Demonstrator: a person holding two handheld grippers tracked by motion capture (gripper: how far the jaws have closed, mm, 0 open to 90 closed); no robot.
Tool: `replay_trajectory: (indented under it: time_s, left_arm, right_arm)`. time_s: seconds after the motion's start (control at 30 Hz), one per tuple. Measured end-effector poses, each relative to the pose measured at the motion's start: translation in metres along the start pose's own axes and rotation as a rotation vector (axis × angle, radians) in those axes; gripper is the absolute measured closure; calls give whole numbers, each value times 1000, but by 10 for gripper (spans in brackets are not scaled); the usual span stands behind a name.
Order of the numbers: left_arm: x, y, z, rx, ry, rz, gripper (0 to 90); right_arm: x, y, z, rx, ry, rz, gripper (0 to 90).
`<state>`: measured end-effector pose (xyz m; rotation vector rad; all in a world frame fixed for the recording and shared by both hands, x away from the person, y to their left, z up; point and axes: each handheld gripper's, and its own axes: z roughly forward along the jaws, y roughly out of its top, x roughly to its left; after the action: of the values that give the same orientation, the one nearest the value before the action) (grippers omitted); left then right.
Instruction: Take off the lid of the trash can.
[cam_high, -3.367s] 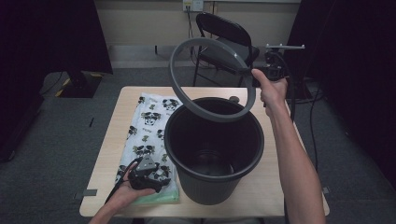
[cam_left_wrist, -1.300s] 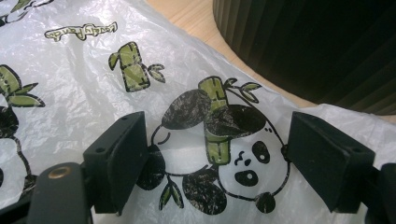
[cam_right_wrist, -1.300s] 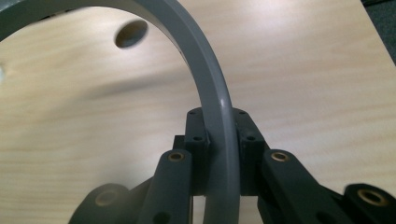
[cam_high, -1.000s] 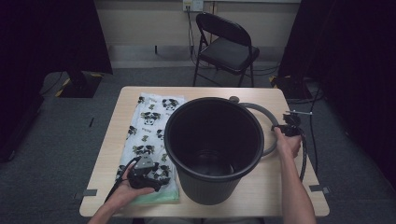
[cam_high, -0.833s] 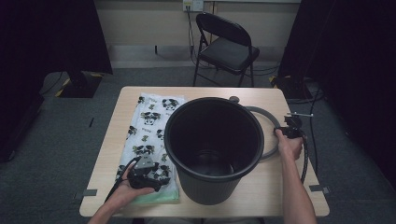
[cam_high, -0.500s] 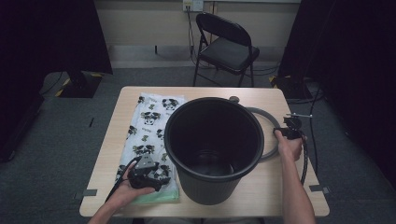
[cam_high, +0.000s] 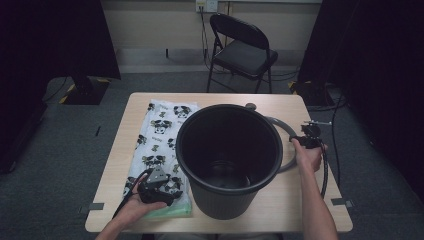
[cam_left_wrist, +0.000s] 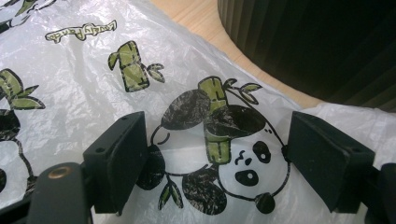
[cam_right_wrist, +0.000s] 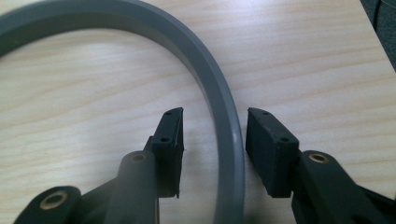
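Lowered from above the bucket (cam_high: 229, 160), the grey ring (cam_right_wrist: 212, 88) has been laid beside it; the right gripper (cam_right_wrist: 215, 135) jaws have just been opening, ring released; bag (cam_left_wrist: 116, 93) fitting remains.

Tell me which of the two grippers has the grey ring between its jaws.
The right gripper: the grey ring lies on the table between its jaws, which have just been opening. The left gripper instead rests on the panda-print bag.

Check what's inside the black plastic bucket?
The black plastic bucket looks empty: bare dark floor with a faint sheen. The near inner wall is hidden by the rim, and the grey ring lies outside on the table.
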<state>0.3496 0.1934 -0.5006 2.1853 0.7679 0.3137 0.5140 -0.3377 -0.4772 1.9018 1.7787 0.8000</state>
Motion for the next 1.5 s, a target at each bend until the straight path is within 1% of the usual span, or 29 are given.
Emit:
replay_trajectory:
  time_s: [0.07, 0.17, 0.33, 0.4, 0.43, 0.47, 0.63, 0.67, 0.77, 0.8, 0.83, 0.87, 0.93, 0.97, 1.0, 1.03, 1.1, 1.13, 1.17, 1.2, 1.23, 1.27, 1.3, 1.33, 1.37, 1.4, 1.43, 1.47, 1.5]
  left_arm:
    - [0, 0, -1, 0, 1, 5, 201]
    - [-2, -3, -3, 4, 5, 20, 202]
    - [-3, -5, -6, 8, -6, 31, 202]
    - [-3, -5, -8, 19, -13, 43, 202]
    - [-4, -6, -8, 15, -21, 47, 202]
    - [-7, -9, -12, 18, -21, 51, 202]
    - [-9, -13, -17, 20, -36, 58, 202]
    - [-8, -10, -16, 38, -51, 36, 202]
    - [-5, -4, -17, 60, -45, 20, 220]
    - [-3, -2, -19, 61, -54, 4, 224]
    - [2, 4, -25, 31, -21, -11, 227]
    - [2, 4, -25, 31, -21, -11, 228]
    - [11, 9, -33, -5, 6, -54, 228]
    - [23, 13, -38, -25, 31, -110, 228]
    - [23, 13, -38, -25, 31, -110, 228]
    - [36, 18, -41, -45, 57, -144, 228]
    - [48, 21, -42, -70, 120, -155, 228]
    - [48, 21, -42, -70, 120, -155, 228]
    - [62, 22, -40, -80, 119, -207, 226]
    - [62, 22, -40, -80, 119, -207, 226]
    - [74, 23, -38, -68, 139, -221, 225]
    - [74, 23, -38, -68, 139, -221, 225]
    - [87, 24, -39, -77, 158, -250, 225]
    - [93, 24, -39, -84, 160, -268, 225]
    - [93, 24, -39, -84, 160, -268, 225]
    - [104, 24, -40, -97, 185, -291, 225]
    - [104, 24, -40, -97, 185, -291, 225]
    - [116, 23, -42, -105, 208, -311, 225]
    - [122, 21, -43, -137, 221, -329, 225]
  right_arm:
    - [2, 1, -2, 0, -4, -5, 572]
    - [9, 3, -17, -42, 2, -32, 569]
    - [25, 1, -35, -89, 87, -94, 594]
    - [31, -4, -37, -80, 127, -114, 592]
    - [31, -4, -37, -80, 127, -114, 592]
    - [38, -11, -35, -41, 137, -155, 593]
    - [49, -20, -31, -17, 162, -207, 577]
    - [54, -25, -30, -8, 179, -232, 563]
    - [59, -29, -28, 0, 191, -239, 557]
    - [60, -31, -27, 2, 197, -245, 552]
    - [61, -34, -27, 8, 210, -253, 539]
    - [61, -34, -27, 8, 210, -253, 539]
    - [63, -37, -26, 24, 216, -264, 535]
    - [64, -39, -26, 27, 214, -277, 535]
    - [65, -40, -26, 33, 223, -272, 534]
    - [65, -41, -25, 37, 217, -282, 533]
    - [67, -41, -24, 43, 199, -302, 525]
    - [67, -41, -24, 43, 199, -302, 525]
    - [66, -40, -23, 42, 199, -295, 518]
    - [66, -40, -22, 48, 194, -303, 518]
    - [66, -40, -22, 45, 187, -315, 516]
    - [66, -40, -22, 45, 187, -315, 516]
    - [66, -39, -25, 42, 195, -317, 509]
    - [66, -39, -27, 34, 211, -310, 504]
    - [66, -39, -27, 34, 211, -310, 504]
    - [68, -40, -35, 30, 228, -331, 500]
    - [68, -40, -35, 30, 228, -331, 500]
    - [71, -43, -46, 10, 258, -351, 498]
    - [72, -46, -52, -2, 281, -355, 498]
